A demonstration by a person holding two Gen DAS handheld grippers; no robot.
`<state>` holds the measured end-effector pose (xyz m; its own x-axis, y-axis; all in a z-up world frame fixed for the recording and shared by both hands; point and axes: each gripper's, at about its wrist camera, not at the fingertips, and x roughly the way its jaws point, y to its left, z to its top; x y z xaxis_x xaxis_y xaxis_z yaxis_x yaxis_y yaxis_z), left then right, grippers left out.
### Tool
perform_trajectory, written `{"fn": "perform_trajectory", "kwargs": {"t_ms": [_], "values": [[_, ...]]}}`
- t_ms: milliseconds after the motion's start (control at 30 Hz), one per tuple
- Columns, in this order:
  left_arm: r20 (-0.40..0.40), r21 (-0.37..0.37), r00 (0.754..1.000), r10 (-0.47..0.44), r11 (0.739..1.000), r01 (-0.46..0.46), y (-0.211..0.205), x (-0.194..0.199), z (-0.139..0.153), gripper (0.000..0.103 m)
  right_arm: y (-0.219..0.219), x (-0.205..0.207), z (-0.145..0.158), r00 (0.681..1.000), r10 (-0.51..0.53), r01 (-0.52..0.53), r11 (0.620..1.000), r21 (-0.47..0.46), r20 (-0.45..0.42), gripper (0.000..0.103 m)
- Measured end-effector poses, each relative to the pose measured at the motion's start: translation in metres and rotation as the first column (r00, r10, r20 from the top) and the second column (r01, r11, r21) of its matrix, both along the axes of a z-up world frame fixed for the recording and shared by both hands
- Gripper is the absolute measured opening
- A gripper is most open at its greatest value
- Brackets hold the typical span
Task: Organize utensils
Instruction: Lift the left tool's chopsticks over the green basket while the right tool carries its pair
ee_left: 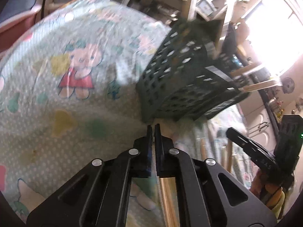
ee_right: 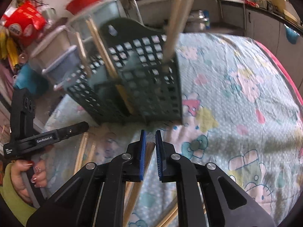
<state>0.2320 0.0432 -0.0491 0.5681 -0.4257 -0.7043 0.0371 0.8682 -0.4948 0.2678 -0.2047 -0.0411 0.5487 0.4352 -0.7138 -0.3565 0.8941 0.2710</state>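
A dark green perforated utensil basket (ee_left: pixel 181 71) stands on the cartoon-print tablecloth (ee_left: pixel 66 87). In the right wrist view the basket (ee_right: pixel 136 87) holds wooden chopsticks (ee_right: pixel 106 56) and a pale wooden handle (ee_right: pixel 176 24). My left gripper (ee_left: pixel 153 127) is shut, its tips just below the basket's near corner, with nothing visibly between them. My right gripper (ee_right: pixel 150 134) has its jaws a narrow gap apart in front of the basket, nothing between the tips. Loose chopsticks (ee_right: pixel 140 177) lie on the cloth under it. The left gripper's body also shows in the right wrist view (ee_right: pixel 45 138).
Stacked plastic containers (ee_right: pixel 62 56) and red packages (ee_right: pixel 24 22) stand behind the basket at the left. Shelves and clutter (ee_left: pixel 208 3) lie beyond the table. More chopsticks (ee_right: pixel 83 149) lie near the table's left edge. The right gripper's body (ee_left: pixel 251 147) shows at right.
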Motion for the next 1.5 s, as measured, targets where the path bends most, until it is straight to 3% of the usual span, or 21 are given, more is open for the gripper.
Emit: {"fn": "perform_trajectory", "kwargs": {"t_ms": [267,567,833,1500], "values": [[0.163,0.014,0.986,-0.040,0.999,0.039,-0.009,-0.025,0.050,0.000,0.000,-0.028,0.038,0.993,0.030,-0.037,0.998,0.057,0.117,0.009],[0.280,0.025,0.957,-0.075,0.997,0.071,-0.021,-0.045,0.086,0.000,0.004,-0.064,0.069,0.975,0.033,-0.053,0.995,0.086,0.220,0.009],[0.337,0.025,0.937,-0.097,0.995,0.094,-0.031,-0.056,0.105,0.000,-0.001,-0.085,0.091,0.952,0.015,-0.049,0.993,0.104,0.305,0.009],[0.428,0.025,0.892,-0.146,0.988,0.149,-0.050,-0.060,0.145,0.000,-0.020,-0.097,0.122,0.916,-0.047,-0.010,0.990,0.139,0.399,0.008]]}}
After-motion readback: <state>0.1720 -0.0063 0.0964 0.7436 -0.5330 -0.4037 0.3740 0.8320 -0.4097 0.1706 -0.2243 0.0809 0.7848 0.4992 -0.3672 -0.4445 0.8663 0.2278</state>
